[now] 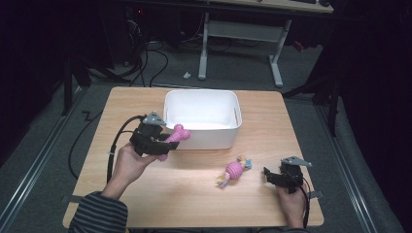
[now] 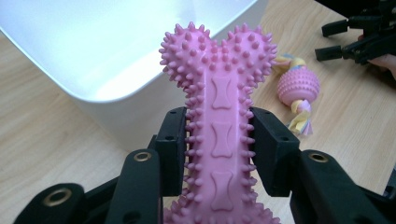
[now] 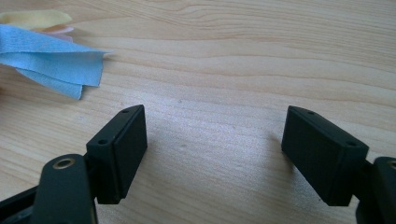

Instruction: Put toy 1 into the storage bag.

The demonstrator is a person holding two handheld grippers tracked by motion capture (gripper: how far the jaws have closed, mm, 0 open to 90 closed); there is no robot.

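A pink spiky rubber bone [image 1: 174,140] [image 2: 219,126] is clamped by its shaft in my left gripper [image 1: 163,141] [image 2: 217,149], held above the table just in front of the white bin [image 1: 201,116] [image 2: 93,51], knobbed end toward the bin's front wall. A pink ball toy with yellow and blue cloth tails [image 1: 234,171] [image 2: 298,86] lies on the wood to the right of the bone. My right gripper [image 1: 268,175] [image 3: 215,144] rests low at the table's right front, open, with bare wood between its pads; the toy's blue cloth tail [image 3: 56,63] lies ahead to its left.
The wooden table [image 1: 194,204] is ringed by dark floor and cables. A white desk frame [image 1: 243,34] stands beyond the far edge. The white bin holds nothing that I can see.
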